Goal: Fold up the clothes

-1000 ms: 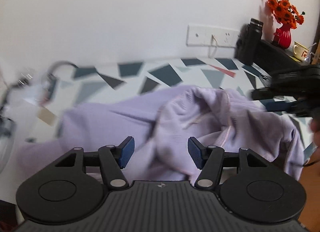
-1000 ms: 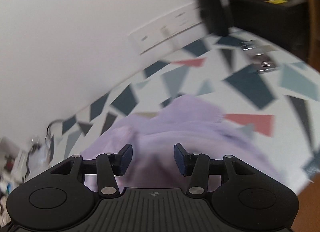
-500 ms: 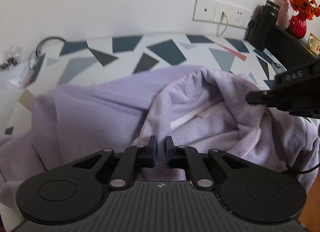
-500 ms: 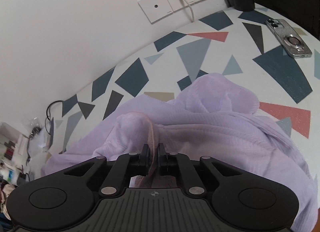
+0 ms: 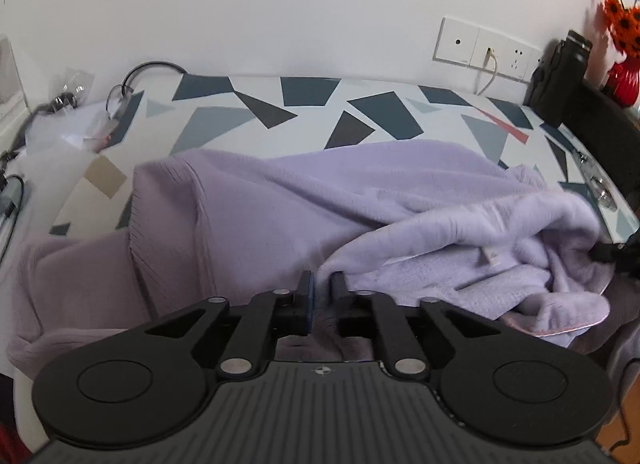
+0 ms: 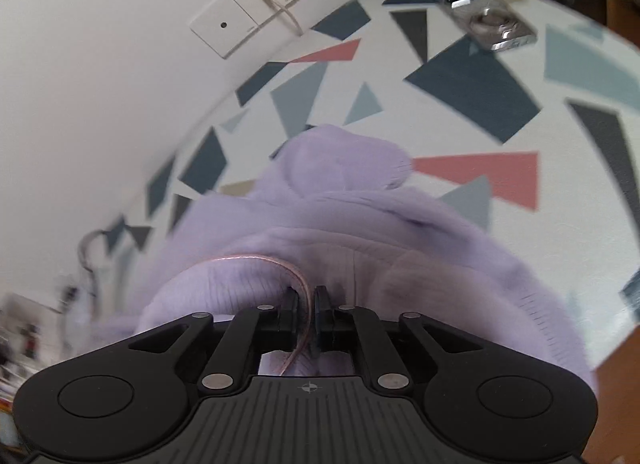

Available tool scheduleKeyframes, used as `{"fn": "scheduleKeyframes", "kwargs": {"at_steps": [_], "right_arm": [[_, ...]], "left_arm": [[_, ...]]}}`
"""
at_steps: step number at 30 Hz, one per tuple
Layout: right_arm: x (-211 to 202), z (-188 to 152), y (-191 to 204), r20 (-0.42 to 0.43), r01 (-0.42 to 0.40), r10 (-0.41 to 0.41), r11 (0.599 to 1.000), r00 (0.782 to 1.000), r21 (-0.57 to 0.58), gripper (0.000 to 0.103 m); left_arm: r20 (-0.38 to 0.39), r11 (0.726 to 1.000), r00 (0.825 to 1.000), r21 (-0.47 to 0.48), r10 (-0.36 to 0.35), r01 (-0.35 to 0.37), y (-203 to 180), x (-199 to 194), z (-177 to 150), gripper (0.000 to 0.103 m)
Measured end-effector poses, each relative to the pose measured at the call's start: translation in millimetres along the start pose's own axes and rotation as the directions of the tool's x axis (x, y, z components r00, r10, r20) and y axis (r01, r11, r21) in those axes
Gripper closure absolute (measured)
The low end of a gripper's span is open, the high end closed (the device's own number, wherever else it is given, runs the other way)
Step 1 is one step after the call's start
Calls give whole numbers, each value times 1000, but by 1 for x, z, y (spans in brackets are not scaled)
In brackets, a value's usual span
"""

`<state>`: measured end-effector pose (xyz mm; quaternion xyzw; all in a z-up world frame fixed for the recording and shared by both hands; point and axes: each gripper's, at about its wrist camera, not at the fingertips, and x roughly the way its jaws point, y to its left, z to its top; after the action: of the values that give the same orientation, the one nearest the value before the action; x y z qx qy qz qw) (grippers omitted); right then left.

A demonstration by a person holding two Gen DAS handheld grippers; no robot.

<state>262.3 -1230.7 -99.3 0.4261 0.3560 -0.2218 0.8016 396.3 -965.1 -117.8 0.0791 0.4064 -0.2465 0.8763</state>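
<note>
A soft lilac knitted garment (image 5: 304,200) with ribbed cuffs and a fleecy paler inner face lies rumpled across a white tabletop printed with grey, navy and red angular shards (image 5: 304,104). The left gripper (image 5: 322,291), black plastic with blue-edged pads, has its jaws nearly together and pinches a fold of the fleecy fabric; they have just eased slightly wider, cloth between them. The right gripper (image 6: 305,316) is clamped on a pink-piped hem (image 6: 280,264) of the same garment, its jaws having just loosened a trifle with the piping between the pads. In the left wrist view the bunched fabric runs rightward to the tip of the right gripper at the frame edge. Along the white wall sits a white socket panel (image 5: 488,48) with a pale cable plugged in; beside it stands a black boxy object (image 5: 556,76), and a red vase of orange flowers (image 5: 624,76) rests on a dark shelf. A silver phone (image 6: 488,20) lies on the table beyond the garment, blurred. Clear plastic wrappers and a looped black cable (image 5: 152,68) clutter the table's left end.
</note>
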Motion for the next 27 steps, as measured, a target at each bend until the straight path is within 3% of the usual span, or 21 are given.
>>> {"fn": "scheduleKeyframes", "kwargs": {"at_steps": [1,4,9,12,18,21,24,25,26,27], "right_arm": [[-4,-3,5,19,18,-17,999,1000,-37,84],[-19,-4,23,87,56,-46,992,995,-113,64],[-38,-7,56,160,107,-71,968,985,-227,63],[-43,-9,79,212,143,-77,938,974,-316,53],[-43,6,77,220,156,-94,947,971,-282,58],[-43,9,71,198,118,-63,953,978,-278,63],[-36,6,69,117,61,-29,957,993,-284,63],[-34,5,67,110,56,-26,960,994,-274,63],[-31,4,64,103,51,-24,963,994,-263,65],[-28,3,61,96,45,-22,967,995,-253,85]], "left_arm": [[8,1000,1000,21,17,-17,-3,-2,0,73],[24,998,999,62,25,-26,-10,-6,3,65],[-16,1000,1000,29,2,-2,-11,2,7,65],[-28,1000,1000,22,-5,5,-14,5,8,65],[-41,1000,999,16,-9,10,-16,6,11,63],[-35,1000,999,29,0,1,-16,5,11,54],[-5,995,1000,94,28,-28,-25,2,8,36],[4,993,999,117,33,-34,-29,1,6,35],[10,990,999,136,36,-37,-32,0,5,35],[12,989,999,146,34,-36,-33,1,4,36]]}}
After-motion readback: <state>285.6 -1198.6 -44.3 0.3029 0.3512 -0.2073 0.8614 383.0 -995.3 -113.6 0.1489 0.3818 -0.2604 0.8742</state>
